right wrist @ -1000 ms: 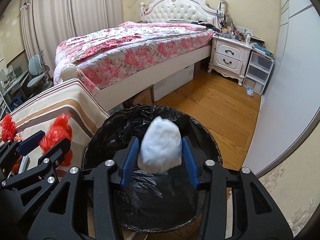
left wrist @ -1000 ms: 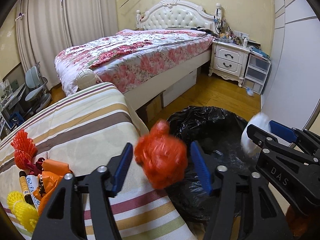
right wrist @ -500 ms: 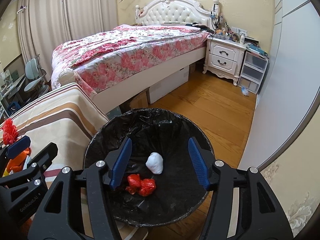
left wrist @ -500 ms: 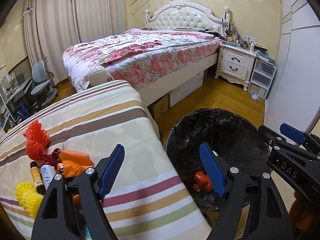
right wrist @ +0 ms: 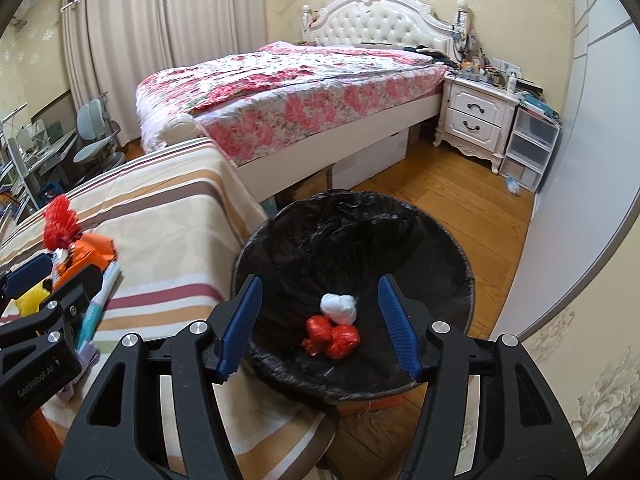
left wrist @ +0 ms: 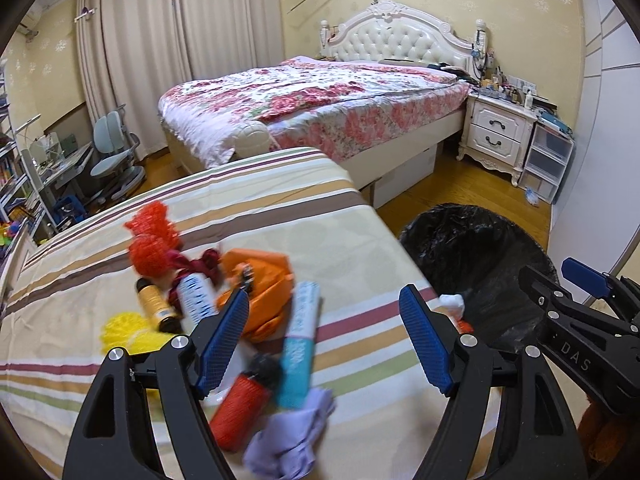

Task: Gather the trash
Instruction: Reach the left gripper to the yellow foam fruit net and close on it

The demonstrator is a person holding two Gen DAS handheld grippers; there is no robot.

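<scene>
Above the bin (right wrist: 460,256), right gripper (right wrist: 320,322), jaws wide, empty; left gripper (left wrist: 324,340) likewise over the striped cloth (left wrist: 280,208).

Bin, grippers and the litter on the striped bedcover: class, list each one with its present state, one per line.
Black-lined round trash bin: open, holding two items.
White crumpled wad: inside bin.
Red crumpled plastic bag: inside bin, touching the wad.
Left gripper: open, empty, over the bedcover.
Right gripper: open, empty, above the bin.
Orange plastic bag: lying on the bedcover.
Teal-and-white tube: lying flat.
</scene>
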